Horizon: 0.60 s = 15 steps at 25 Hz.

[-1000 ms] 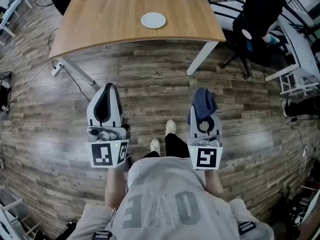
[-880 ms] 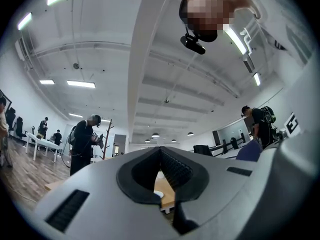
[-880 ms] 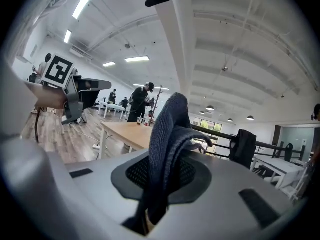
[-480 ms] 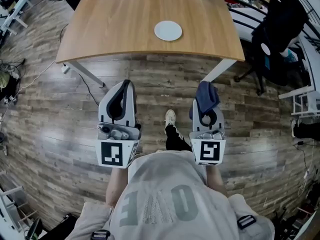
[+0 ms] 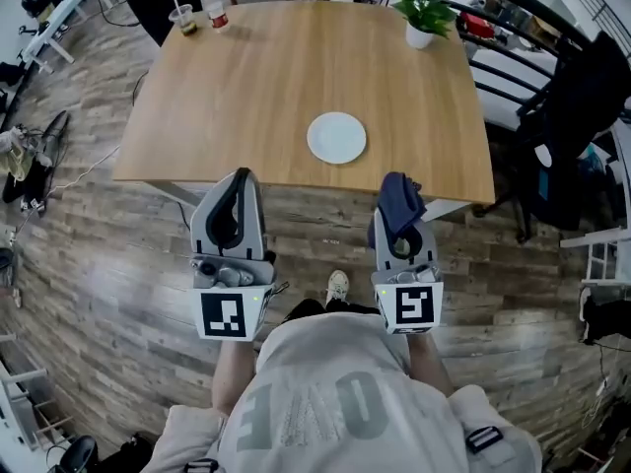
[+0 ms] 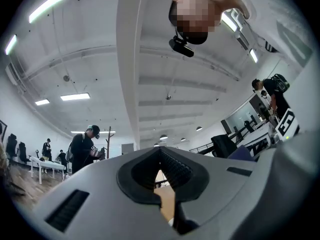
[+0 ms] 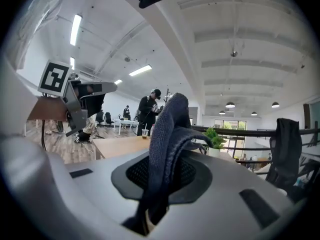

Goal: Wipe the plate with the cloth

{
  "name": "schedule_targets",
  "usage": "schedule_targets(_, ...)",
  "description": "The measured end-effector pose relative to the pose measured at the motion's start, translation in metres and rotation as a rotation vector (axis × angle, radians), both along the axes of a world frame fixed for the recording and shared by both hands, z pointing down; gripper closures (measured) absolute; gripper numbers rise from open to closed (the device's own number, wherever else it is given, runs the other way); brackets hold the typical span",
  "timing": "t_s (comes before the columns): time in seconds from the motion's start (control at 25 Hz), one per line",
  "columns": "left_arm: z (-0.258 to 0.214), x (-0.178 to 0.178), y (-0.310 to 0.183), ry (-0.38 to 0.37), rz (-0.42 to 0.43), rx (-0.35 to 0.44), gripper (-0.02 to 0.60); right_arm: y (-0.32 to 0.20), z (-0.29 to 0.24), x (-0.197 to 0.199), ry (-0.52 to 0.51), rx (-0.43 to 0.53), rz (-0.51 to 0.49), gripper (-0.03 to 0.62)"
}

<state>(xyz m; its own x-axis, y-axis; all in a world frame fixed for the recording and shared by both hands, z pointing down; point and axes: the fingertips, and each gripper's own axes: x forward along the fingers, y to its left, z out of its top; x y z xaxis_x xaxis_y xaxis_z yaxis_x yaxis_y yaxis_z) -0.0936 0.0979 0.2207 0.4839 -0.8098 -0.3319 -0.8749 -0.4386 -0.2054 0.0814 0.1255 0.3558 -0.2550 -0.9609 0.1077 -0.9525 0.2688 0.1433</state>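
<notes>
Blue cloth (image 5: 401, 202) clamped in right gripper (image 5: 396, 223); left gripper (image 5: 239, 183) closed, empty; white plate (image 5: 336, 137) on wooden table (image 5: 256, 87).

Open-plan office / lab floor, not a home. Evidence:
- wood-plank floor (image 5: 108, 264) with loose cables (image 5: 84, 166) trailing across it
- big wooden tabletop (image 5: 256, 87) on white legs, with more white desks (image 5: 54, 18) at the upper left edge
- black office chair (image 5: 577, 97) with a dark garment hung on it, right side
- black railing (image 7: 250, 132) running past the potted plant (image 5: 419, 8)
- takeaway cup (image 5: 184, 20) and bottle (image 5: 212, 8) at the tabletop's far corner
- left gripper view: high white beamed ceiling, strip lights (image 6: 75, 97), a person (image 6: 82, 151) standing, and others near white tables (image 6: 47, 164) far back
</notes>
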Motion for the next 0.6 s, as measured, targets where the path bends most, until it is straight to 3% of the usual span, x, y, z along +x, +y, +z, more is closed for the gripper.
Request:
schedule_targets(0.44,0.037,0.025,-0.085,0.014,0.053,-0.141,0.575,-0.063,0.026,0.003,-0.033,-0.113,-0.034,0.537)
schedule_targets(0.6,0.067,0.031,-0.135,0.004,0.067,-0.244,0.575,-0.099,0.036,0.011,-0.034,-0.146,0.003,0.537)
